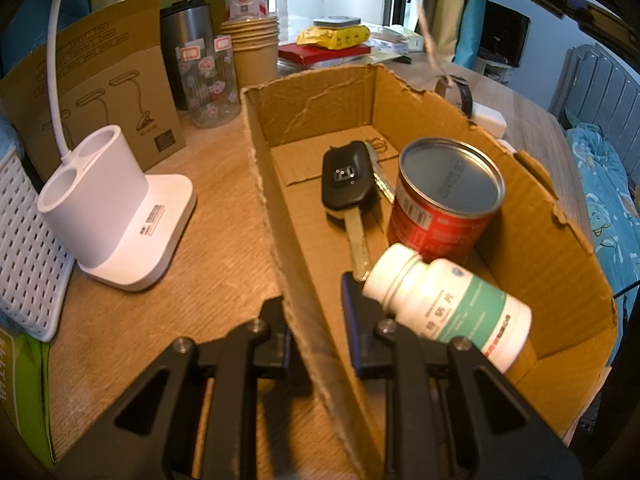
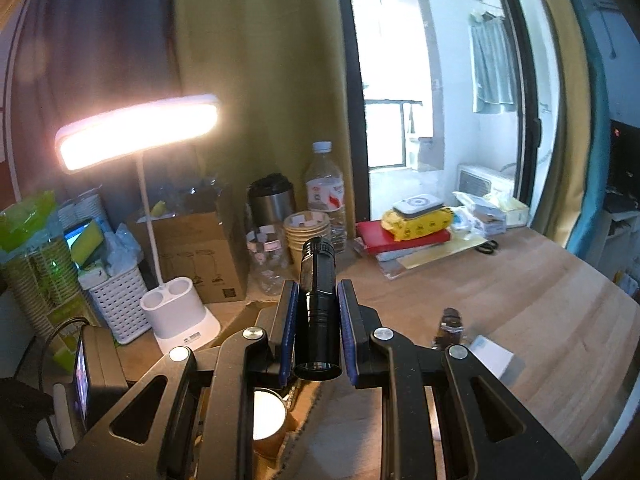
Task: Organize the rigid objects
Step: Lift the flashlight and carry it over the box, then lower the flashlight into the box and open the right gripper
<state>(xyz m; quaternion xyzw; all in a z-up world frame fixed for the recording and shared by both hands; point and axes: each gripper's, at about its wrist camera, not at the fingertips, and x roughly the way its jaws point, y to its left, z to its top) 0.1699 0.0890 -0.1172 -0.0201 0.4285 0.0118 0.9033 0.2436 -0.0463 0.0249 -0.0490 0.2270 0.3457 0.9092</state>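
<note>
Here the right gripper (image 2: 318, 320) clamps a black flashlight (image 2: 318, 304) lengthwise, while the left gripper (image 1: 316, 320) pinches the cardboard box wall (image 1: 280, 220).

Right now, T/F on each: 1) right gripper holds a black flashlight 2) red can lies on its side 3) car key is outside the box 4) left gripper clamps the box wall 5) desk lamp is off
1) True: the right gripper is shut on the black flashlight.
2) False: the red can stands upright in the cardboard box.
3) False: the car key lies on the box floor.
4) True: the left gripper grips the near wall.
5) False: the desk lamp is lit.
</note>
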